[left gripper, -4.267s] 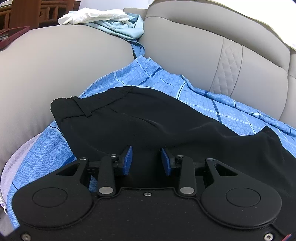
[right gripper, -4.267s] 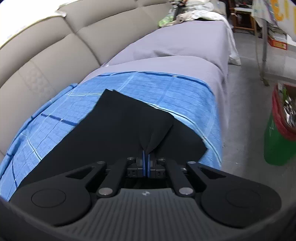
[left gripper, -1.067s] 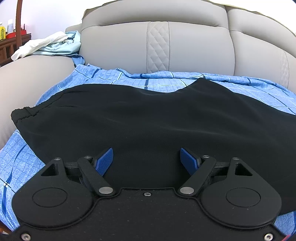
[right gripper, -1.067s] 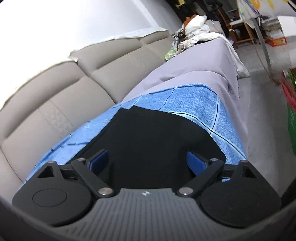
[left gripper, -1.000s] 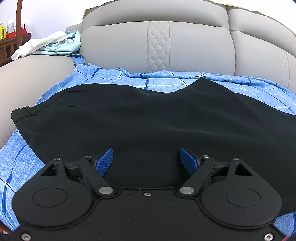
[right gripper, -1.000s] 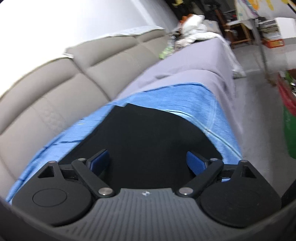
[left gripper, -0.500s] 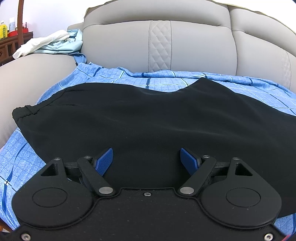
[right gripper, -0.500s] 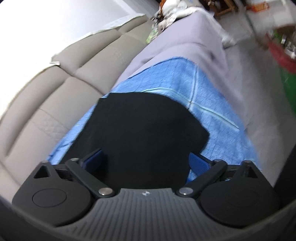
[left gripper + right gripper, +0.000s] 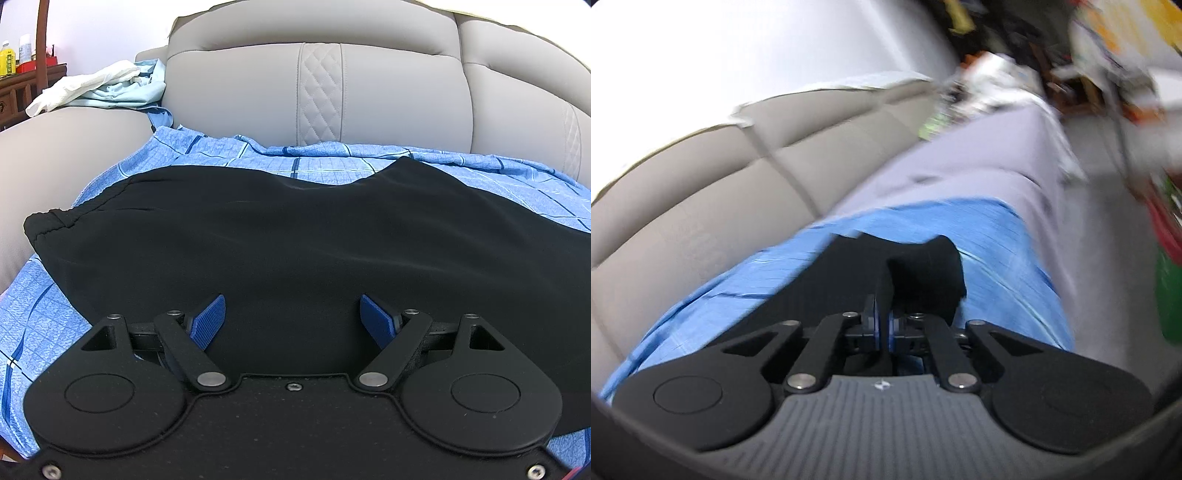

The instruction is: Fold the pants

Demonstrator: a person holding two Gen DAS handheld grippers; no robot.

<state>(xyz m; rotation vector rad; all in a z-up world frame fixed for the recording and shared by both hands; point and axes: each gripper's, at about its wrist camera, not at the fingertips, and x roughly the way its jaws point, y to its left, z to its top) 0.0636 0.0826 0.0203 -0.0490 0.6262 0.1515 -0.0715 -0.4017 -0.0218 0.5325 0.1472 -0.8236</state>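
Pants [image 9: 295, 236], black and spread wide, lie on a blue checked sheet [image 9: 51, 332] that covers the seat of a grey sofa [image 9: 388, 92]. In the left wrist view the elastic waistband [image 9: 48, 227] sits at the left end of the cloth, and the garment runs off past the right edge of the picture. The left gripper [image 9: 293, 319] hovers over the near hem with its 2 blue-padded fingers [image 9: 208, 321] spread well apart; black cloth shows between them, but the pads do not press on it. A heap of white and pale blue laundry [image 9: 99, 90] rests on the sofa arm at the far left.

In the right wrist view, which is blurred, the right gripper [image 9: 884, 325] has its fingers pressed together, pinching a raised fold of the pants [image 9: 923, 266] at the leg end. The cloth stands up in a peak just ahead of the pads, while the rest of the leg lies flat on the sheet. Beyond it, a grey-lilac cover [image 9: 979, 158] runs along the sofa seat, and a green bin [image 9: 1171, 288] stands on the floor at the right.
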